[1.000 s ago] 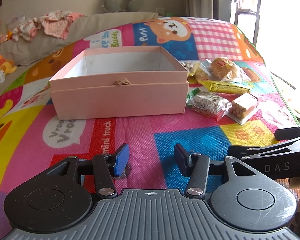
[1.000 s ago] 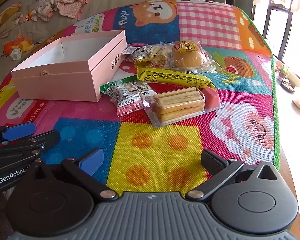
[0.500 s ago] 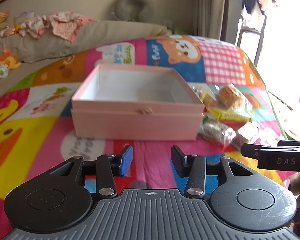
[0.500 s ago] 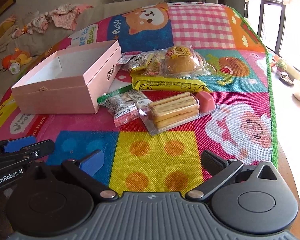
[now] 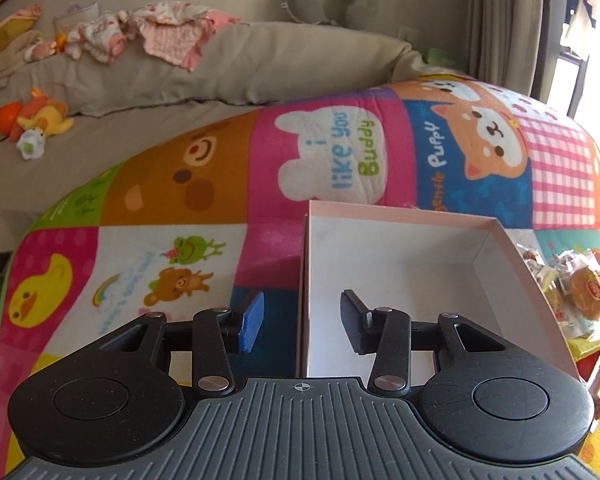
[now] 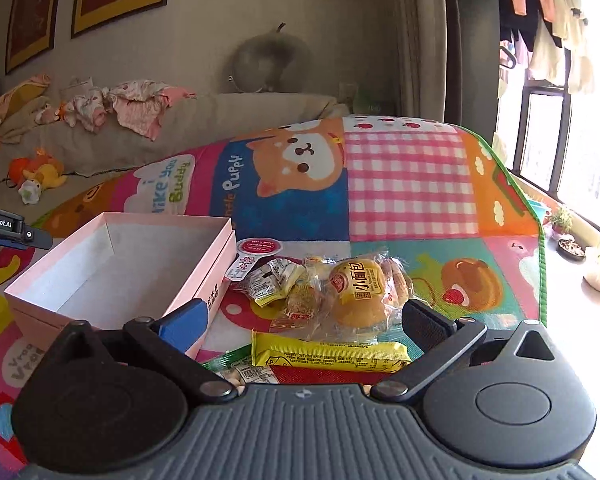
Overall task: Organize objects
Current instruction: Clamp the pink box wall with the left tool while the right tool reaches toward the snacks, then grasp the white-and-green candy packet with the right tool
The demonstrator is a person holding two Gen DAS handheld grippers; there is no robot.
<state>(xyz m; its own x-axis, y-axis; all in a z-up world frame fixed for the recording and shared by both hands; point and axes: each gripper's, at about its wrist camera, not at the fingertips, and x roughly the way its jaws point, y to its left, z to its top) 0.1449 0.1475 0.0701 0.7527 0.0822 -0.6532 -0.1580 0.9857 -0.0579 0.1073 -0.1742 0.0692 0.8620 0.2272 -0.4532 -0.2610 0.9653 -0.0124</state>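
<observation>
An open, empty pink box (image 5: 400,276) (image 6: 112,268) sits on a colourful play mat (image 5: 180,184). My left gripper (image 5: 302,322) is open and straddles the box's left wall, one finger outside and one inside. My right gripper (image 6: 302,324) is open and empty, low over a snack pile: a wrapped bun (image 6: 358,292), a long yellow packet (image 6: 328,354), and small wrapped sweets (image 6: 278,280). The bun also shows at the right edge of the left wrist view (image 5: 590,294). The left gripper's tip shows in the right wrist view (image 6: 16,234).
A beige sofa (image 5: 220,68) with clothes (image 5: 160,36) and a plush toy (image 5: 36,120) lies behind the mat. A grey neck pillow (image 6: 272,62) rests on its back. A window and plant pots (image 6: 572,244) are at the right.
Both grippers moved forward. The left gripper went from in front of the box to over its left wall and opened wider. The right gripper advanced over the snack pile.
</observation>
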